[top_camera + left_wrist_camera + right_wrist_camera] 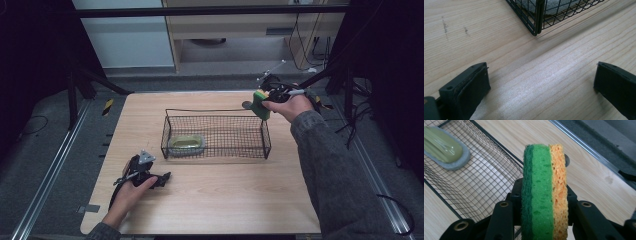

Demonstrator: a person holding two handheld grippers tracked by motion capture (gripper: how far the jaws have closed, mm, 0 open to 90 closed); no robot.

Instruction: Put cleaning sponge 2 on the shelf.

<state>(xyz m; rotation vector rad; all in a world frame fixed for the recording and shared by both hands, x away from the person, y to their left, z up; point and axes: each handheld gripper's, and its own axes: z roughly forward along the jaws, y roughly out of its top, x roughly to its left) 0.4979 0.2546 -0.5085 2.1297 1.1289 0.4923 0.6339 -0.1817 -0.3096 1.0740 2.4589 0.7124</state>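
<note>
My right claw [544,202] is clamped on the green-and-yellow sponge [545,192], held upright just beside the wire basket [216,134]. A grey-rimmed pad, I think, lies inside [445,147]. My left claw [541,87] rests spread apart on the table [544,75], the basket's corner just ahead.

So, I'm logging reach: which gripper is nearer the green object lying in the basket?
Left. The left gripper rests just before the basket's corner holding the green object; the right gripper hovers at the opposite end.

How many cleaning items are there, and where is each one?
2. The green and yellow sponge is held in the right gripper, beside the wire basket. The grey-edged scrubber lies inside the basket, at its left end.
</note>
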